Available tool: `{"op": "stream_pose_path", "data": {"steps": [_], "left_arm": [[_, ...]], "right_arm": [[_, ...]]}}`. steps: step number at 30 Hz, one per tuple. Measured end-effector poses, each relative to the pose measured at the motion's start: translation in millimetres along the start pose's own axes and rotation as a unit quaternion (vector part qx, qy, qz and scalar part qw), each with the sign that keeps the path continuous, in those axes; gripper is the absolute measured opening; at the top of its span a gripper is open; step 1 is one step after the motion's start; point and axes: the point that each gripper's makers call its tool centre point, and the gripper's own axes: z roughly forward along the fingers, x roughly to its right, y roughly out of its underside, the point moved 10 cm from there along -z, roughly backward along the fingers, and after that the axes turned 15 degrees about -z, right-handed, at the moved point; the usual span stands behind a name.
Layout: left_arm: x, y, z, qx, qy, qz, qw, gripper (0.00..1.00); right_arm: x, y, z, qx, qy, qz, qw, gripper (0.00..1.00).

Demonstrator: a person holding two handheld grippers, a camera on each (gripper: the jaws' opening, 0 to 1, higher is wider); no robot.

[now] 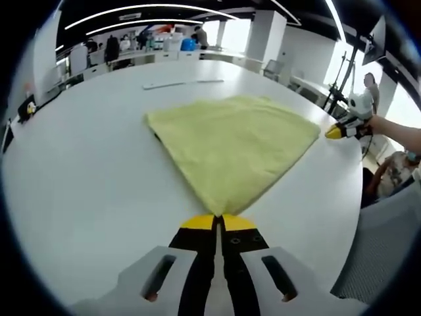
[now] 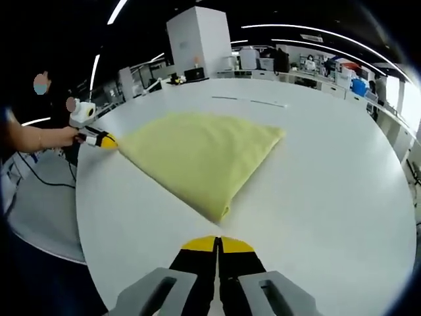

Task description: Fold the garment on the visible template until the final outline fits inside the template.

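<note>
While the soft, nubbly yellow garment (image 1: 231, 146) lies flat as a rough kite shape on the smooth, white, round worktop (image 1: 85, 197), the left tongs (image 1: 218, 222), yellow-tipped with black jaws, are pressed together at its nearest corner, apparently pinching the tip. In the right gripper view the right tongs (image 2: 217, 244) are closed just short of the garment's nearest corner, holding nothing; the left tongs, held by a person's hand (image 2: 64, 136), meet the far left corner.

1 yellow garment (image 1: 233, 148), 1 white table (image 1: 85, 178), 2 grippers: left (image 1: 218, 220), right (image 2: 217, 242).
</note>
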Motion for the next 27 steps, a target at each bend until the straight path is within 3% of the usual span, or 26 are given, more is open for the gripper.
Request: {"op": "stream_pose_path", "data": {"steps": [8, 12, 18, 27], "left_arm": [[-0.1, -0.9, 0.3, -0.005, -0.001, 0.005, 1.0, 0.0], [-0.7, -0.7, 0.2, -0.007, 0.002, 0.006, 1.0, 0.0], [0.8, -2.6, 0.4, -0.002, 0.013, 0.004, 0.9999, 0.0], [1.9, -3.3, 0.5, -0.008, 0.013, 0.006, 0.9999, 0.0]], "right_arm": [[4.8, -11.5, 6.0, 0.031, 0.016, 0.027, 0.999, 0.0], [6.9, -15.2, 12.2, 0.041, 0.007, 0.035, 0.9985, 0.09], [9.4, -16.2, 18.8, 0.04, -0.002, 0.035, 0.9986, 0.0], [8.3, -13.4, 13.0, 0.044, -0.014, 0.028, 0.9985, 0.0]]}}
